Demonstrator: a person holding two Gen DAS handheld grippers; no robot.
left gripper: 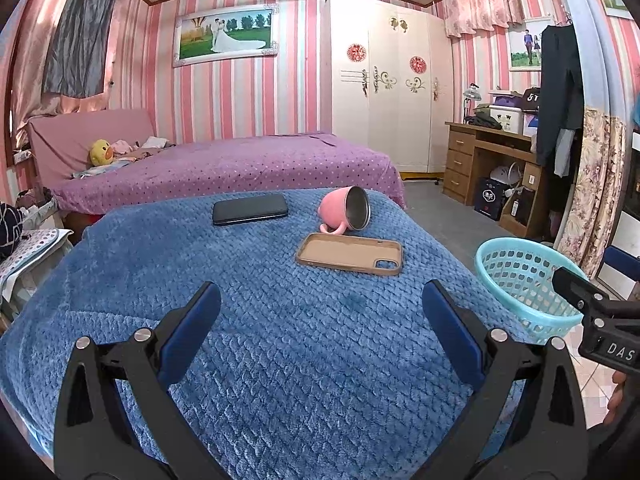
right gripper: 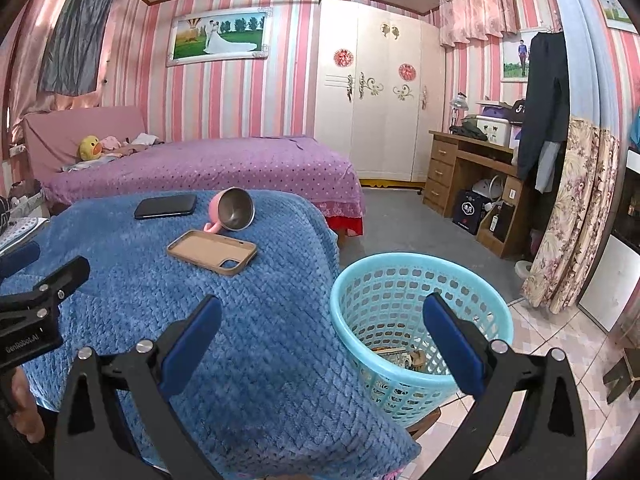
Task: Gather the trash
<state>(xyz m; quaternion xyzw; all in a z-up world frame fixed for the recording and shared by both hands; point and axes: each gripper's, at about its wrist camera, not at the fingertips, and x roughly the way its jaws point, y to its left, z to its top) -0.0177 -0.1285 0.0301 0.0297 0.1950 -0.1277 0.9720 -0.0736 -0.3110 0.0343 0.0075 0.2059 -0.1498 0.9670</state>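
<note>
A turquoise plastic basket [right gripper: 404, 304] stands on the floor right of the blue-blanketed table [right gripper: 240, 340]; scraps of trash [right gripper: 404, 356] lie at its bottom. My right gripper [right gripper: 322, 320] hangs open over the table's edge and the basket's near rim, holding nothing. My left gripper [left gripper: 320, 312] is open above the blanket [left gripper: 280, 340], empty. On the blanket lie a tan phone case [left gripper: 350, 253], a tipped pink mug [left gripper: 347, 213] and a black phone [left gripper: 250, 209]. The basket [left gripper: 520, 280] also shows at the right in the left wrist view.
A purple bed [left gripper: 240, 168] sits behind the table, a white wardrobe [left gripper: 388, 88] and a wooden desk [left gripper: 480, 160] further right. Tiled floor [right gripper: 552, 344] lies right of the basket. A floral curtain [right gripper: 568, 216] hangs at the right.
</note>
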